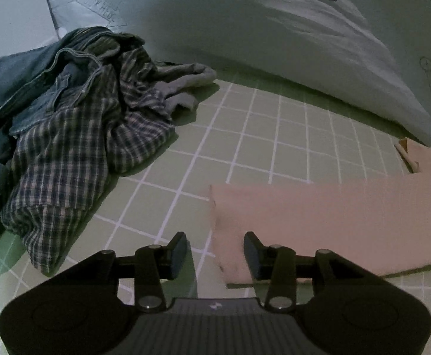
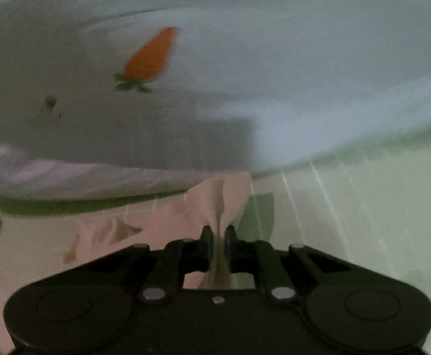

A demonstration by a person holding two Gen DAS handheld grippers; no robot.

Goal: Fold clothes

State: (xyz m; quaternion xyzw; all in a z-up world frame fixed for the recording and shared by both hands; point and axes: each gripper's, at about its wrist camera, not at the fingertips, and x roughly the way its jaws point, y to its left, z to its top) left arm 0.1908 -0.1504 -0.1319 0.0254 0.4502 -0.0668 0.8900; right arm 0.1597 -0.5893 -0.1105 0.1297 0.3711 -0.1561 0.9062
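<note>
A pink garment point(image 1: 334, 222) lies flat on the green gridded mat point(image 1: 260, 136), its left edge just ahead of my left gripper point(image 1: 215, 256). That gripper is open, with the garment's corner reaching between its fingers. In the right wrist view my right gripper point(image 2: 218, 244) is shut on a pinched fold of the same pink garment point(image 2: 203, 204), which rises from the mat in a ridge. That view is blurred.
A heap of unfolded clothes sits at the left: a checked shirt point(image 1: 76, 153), denim jeans point(image 1: 38, 88) and a grey piece point(image 1: 186, 80). A white pillow or sheet point(image 1: 274, 29) borders the mat's far side; it carries an orange carrot print point(image 2: 150, 56).
</note>
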